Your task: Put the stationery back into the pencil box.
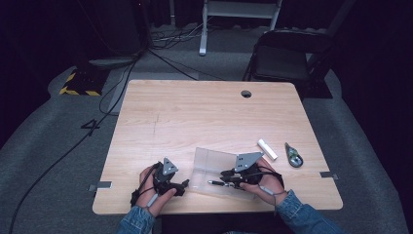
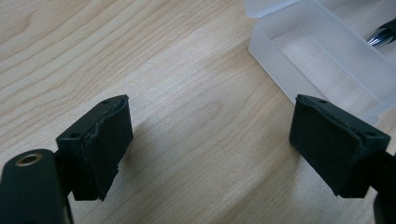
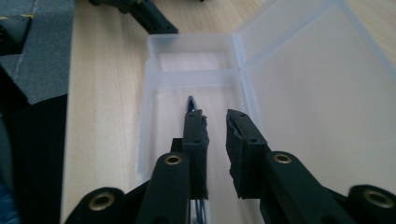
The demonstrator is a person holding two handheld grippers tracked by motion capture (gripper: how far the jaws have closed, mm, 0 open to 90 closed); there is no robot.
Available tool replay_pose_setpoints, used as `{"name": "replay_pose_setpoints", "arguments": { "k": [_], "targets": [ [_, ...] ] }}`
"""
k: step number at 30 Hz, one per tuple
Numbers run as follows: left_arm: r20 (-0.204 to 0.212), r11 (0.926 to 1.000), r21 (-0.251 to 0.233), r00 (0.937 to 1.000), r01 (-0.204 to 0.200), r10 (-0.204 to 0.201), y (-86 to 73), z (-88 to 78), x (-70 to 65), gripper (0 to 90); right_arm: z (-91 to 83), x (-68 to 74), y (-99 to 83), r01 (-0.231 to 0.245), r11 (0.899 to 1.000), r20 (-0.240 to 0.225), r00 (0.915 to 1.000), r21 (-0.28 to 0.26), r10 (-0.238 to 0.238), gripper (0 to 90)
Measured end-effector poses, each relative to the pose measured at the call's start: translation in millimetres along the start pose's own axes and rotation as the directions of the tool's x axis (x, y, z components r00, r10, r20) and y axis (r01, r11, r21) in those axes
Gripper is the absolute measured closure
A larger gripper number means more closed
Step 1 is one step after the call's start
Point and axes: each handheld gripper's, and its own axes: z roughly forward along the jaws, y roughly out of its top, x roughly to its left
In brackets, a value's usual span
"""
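Translucent plastic box (image 1: 210, 163), lid swung flat open, lies on the near part of the tabletop (image 1: 195, 112), between my two hands. A dark pen (image 1: 215, 183) lies lengthwise in its long tray compartment.

Right claw (image 3: 215, 116): reaches into that compartment with the pads drawn almost together, leaving a narrow slot between them. In the right gripper view the pen's tip pokes out past the left-hand jaw, and the barrel seems to run under that jaw rather than through the slot. I cannot tell whether it is pinched.

Left claw (image 2: 210, 140): spread wide over bare wood just beside the box's short end, holding nothing.

Handling, as I judge it:
- **Pen:** it should be light, rigid and smooth, so it can roll or pivot in the pads. I would take it across the barrel near mid-length, square to the jaws, not at the tapered tip.
- **Box:** it looks thin-walled and very light, so it is likely to slide or tip if nudged. The hinge line is its weak point. The free claw could steady it by a side wall.
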Motion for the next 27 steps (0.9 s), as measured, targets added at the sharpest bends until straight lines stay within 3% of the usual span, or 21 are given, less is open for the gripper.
{"name": "replay_pose_setpoints", "arguments": {
  "k": [10, 12, 18, 24, 27],
  "targets": [
    [-0.001, 1.0000, 0.000, 1.0000, -0.001, 0.001, 0.0, 0.0, 0.1, 13.8, -0.4, 10.6, -8.2, -0.040, 0.994, -0.059, 0.9972, 0.098, 0.046, 81.6],
    [-0.001, 1.0000, 0.000, 1.0000, -0.001, 0.001, 0.0, -0.1, 0.0, 13.8, 1.4, 11.3, -11.0, -0.045, 0.990, -0.053, 0.9972, 0.137, 0.053, 81.9],
    [0.000, 1.0000, 0.000, 1.0000, 0.003, -0.003, -0.1, 0.0, -0.2, 13.8, 4.4, 10.7, -15.1, -0.055, 0.982, -0.043, 0.9971, 0.179, 0.063, 81.3],
    [-0.001, 1.0000, 0.000, 1.0000, -0.001, 0.001, 0.0, 0.0, 0.0, 13.8, 3.1, 8.4, -17.3, -0.062, 0.984, -0.008, 0.9979, 0.166, 0.064, 63.8],
    [0.004, 1.0000, -0.001, 1.0000, 0.008, -0.008, -0.1, 0.2, -0.5, 13.8, 3.2, 7.4, -17.8, -0.066, 0.984, -0.004, 0.9977, 0.163, 0.068, 60.9]
  ]
}}
